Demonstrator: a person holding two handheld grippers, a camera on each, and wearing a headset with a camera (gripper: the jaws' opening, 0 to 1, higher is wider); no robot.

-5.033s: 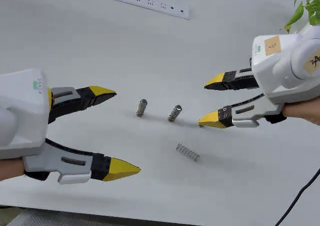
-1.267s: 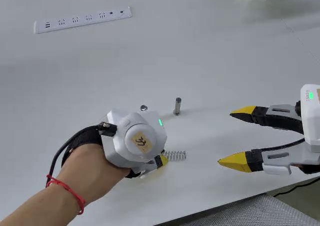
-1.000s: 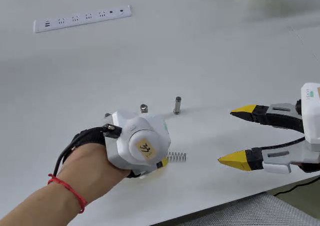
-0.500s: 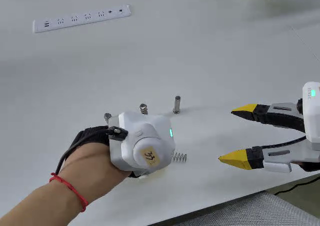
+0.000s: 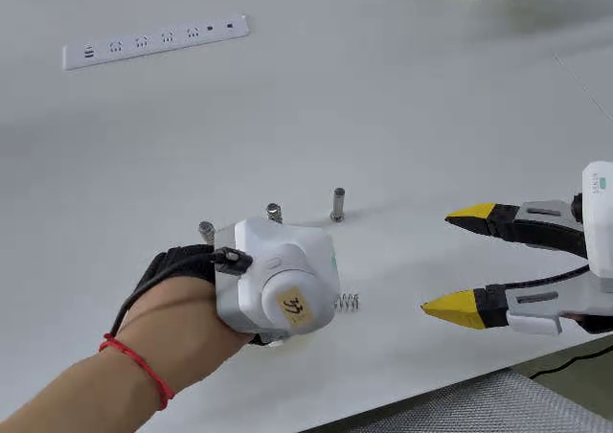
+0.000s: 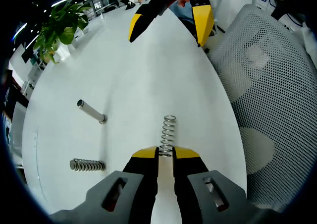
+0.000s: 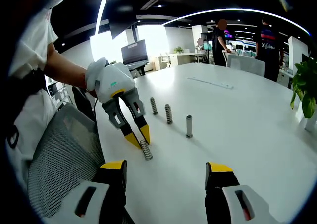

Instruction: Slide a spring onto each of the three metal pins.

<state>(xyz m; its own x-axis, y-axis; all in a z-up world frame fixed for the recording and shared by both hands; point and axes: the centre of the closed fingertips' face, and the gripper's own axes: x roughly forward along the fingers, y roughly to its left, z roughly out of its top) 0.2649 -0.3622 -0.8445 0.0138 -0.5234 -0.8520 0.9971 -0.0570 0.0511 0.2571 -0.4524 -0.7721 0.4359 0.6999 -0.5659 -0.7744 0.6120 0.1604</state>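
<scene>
Steel wire wound into a thin, open coil, the loose spring [image 6: 168,132] lies flat on the smooth white table [image 5: 402,98] and runs straight out from the left gripper [image 6: 166,152]. That gripper's yellow fingertips [image 6: 145,153] stand narrow on the spring's near end, which looks pinched. A light squeeze should serve, since hard pressure would likely crush the coils or flick the spring away. Holding it by that end leaves the far mouth free, so I would tip it upright, centre the mouth over the bare pin [image 6: 91,111], ahead and left of the fingers, and let go only once most coils are threaded. The pin is a slick polished cylinder. The two sprung pins [image 7: 153,105] look ribbed. The right gripper [image 7: 166,167] hovers wide open beyond the spring's far end, well apart.
</scene>
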